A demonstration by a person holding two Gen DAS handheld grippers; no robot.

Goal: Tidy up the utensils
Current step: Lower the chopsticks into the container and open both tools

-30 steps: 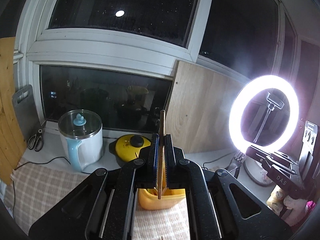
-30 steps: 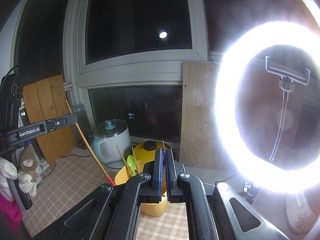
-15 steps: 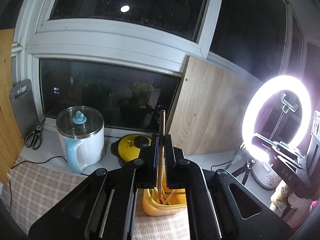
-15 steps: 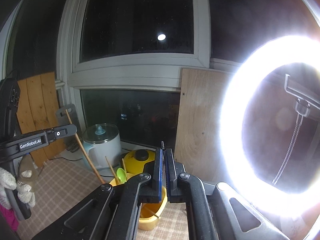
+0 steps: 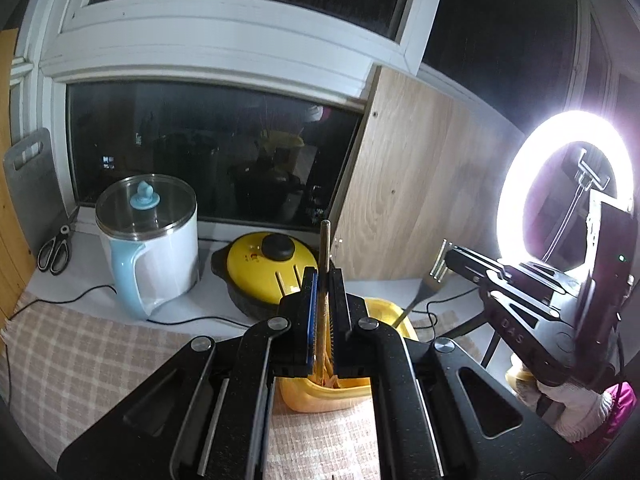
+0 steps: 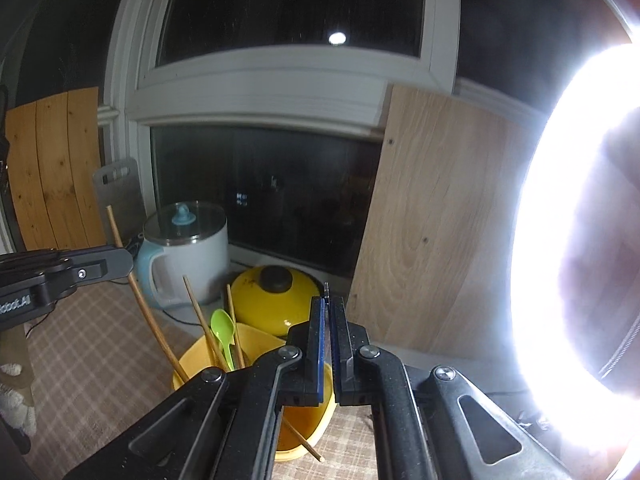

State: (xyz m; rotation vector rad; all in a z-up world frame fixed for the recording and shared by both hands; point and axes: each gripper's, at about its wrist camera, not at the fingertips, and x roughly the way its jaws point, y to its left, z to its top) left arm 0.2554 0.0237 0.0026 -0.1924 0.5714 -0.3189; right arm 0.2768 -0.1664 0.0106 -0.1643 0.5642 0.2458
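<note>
A yellow utensil holder (image 5: 386, 312) (image 6: 256, 344) stands on the checked cloth right below both grippers. My left gripper (image 5: 324, 280) is shut on a wooden chopstick (image 5: 325, 240), held upright with its lower end inside the holder; it also shows in the right wrist view (image 6: 138, 300). My right gripper (image 6: 328, 308) is shut on a metal fork (image 5: 430, 284), seen edge-on between its pads, with the handle angled down into the holder. More chopsticks (image 6: 200, 320) and a green spoon (image 6: 223, 330) stand in the holder. One chopstick (image 6: 304, 444) lies at its foot.
A white and blue kettle (image 5: 148, 240) and a yellow lidded pot (image 5: 268, 264) stand behind the holder. Scissors (image 5: 54, 248) and a grey cutting board (image 5: 30, 184) are at the far left. A bright ring light (image 5: 568, 188) stands at the right, and a wooden board (image 5: 420, 184) leans on the window.
Both grippers have come down and closer to the yellow holder. The chopstick's lower end has gone into it, and the fork has swung in from the right toward its rim.
</note>
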